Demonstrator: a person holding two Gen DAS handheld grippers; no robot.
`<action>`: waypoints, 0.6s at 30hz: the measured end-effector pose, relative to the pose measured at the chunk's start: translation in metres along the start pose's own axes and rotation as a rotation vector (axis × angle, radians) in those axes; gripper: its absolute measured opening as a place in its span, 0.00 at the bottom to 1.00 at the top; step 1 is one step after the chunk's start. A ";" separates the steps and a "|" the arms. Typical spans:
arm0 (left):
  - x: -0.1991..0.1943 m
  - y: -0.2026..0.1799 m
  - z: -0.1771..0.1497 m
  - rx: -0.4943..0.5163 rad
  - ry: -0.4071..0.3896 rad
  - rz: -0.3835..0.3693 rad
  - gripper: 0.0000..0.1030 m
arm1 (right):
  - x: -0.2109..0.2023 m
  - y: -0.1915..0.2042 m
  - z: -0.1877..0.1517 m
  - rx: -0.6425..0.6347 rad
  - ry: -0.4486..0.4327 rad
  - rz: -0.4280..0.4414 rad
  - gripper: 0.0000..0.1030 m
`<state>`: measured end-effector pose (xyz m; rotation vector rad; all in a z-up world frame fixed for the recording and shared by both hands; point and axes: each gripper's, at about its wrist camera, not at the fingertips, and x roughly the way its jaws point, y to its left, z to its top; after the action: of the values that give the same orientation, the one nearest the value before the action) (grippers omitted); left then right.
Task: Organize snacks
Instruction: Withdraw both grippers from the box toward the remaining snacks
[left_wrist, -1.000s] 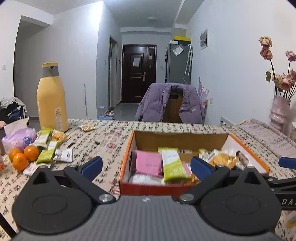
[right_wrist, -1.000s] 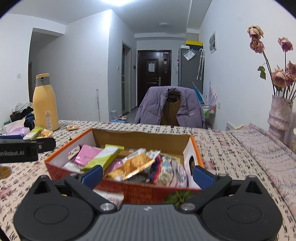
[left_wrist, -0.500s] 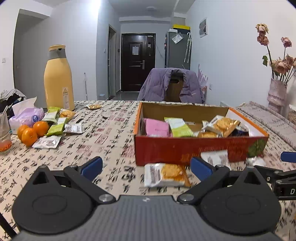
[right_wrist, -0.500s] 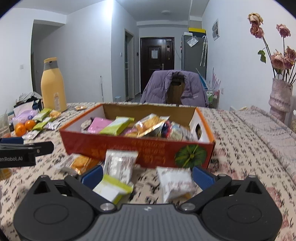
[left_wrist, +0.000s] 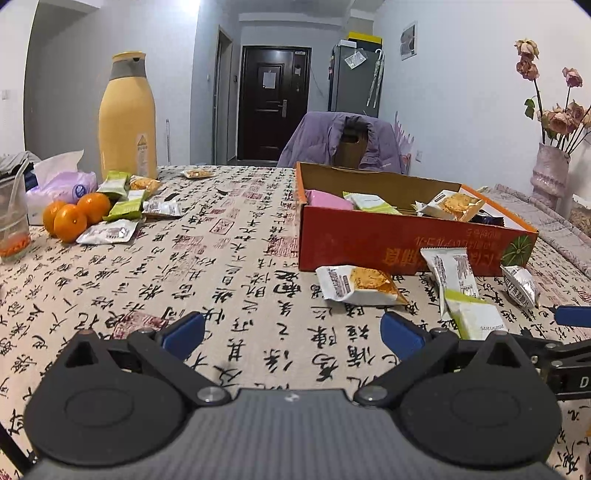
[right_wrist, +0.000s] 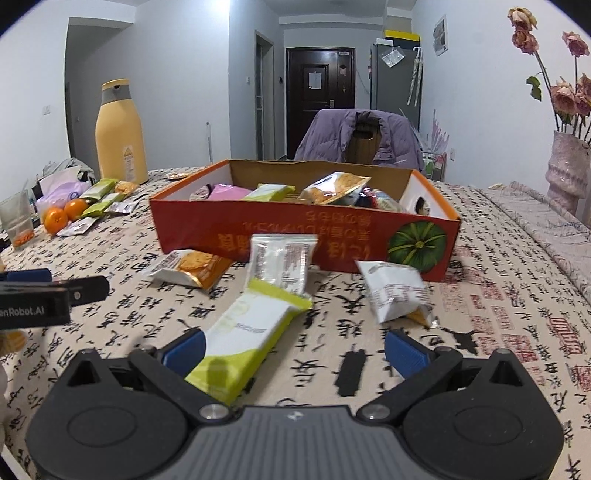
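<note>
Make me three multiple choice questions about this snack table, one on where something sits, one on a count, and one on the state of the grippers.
1. Where is the green and white packet nearest the right gripper?
A. inside the box
B. on the tablecloth before the box
C. beside the oranges

2. How many oranges lie by the tissue pack?
A. one
B. three
C. six

3. What state are both grippers in?
A. open, holding nothing
B. each shut on a packet
C. out of view

Answers:
1 B, it lies flat before the red box.
2 B, three are clustered together.
3 A, the left gripper and the right have wide empty gaps.
</note>
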<state>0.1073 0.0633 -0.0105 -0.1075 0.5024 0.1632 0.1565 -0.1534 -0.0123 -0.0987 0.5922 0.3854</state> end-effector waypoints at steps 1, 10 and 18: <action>-0.001 0.001 0.000 -0.002 -0.001 0.001 1.00 | 0.002 0.003 0.000 -0.003 0.006 0.002 1.00; 0.002 0.013 0.001 -0.001 -0.018 0.008 1.00 | 0.028 0.021 0.004 0.010 0.086 -0.014 1.00; 0.005 0.019 -0.001 -0.036 -0.008 -0.035 1.00 | 0.039 0.021 0.005 0.043 0.127 -0.061 1.00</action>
<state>0.1079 0.0829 -0.0148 -0.1510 0.4894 0.1383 0.1805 -0.1198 -0.0297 -0.1000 0.7210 0.3090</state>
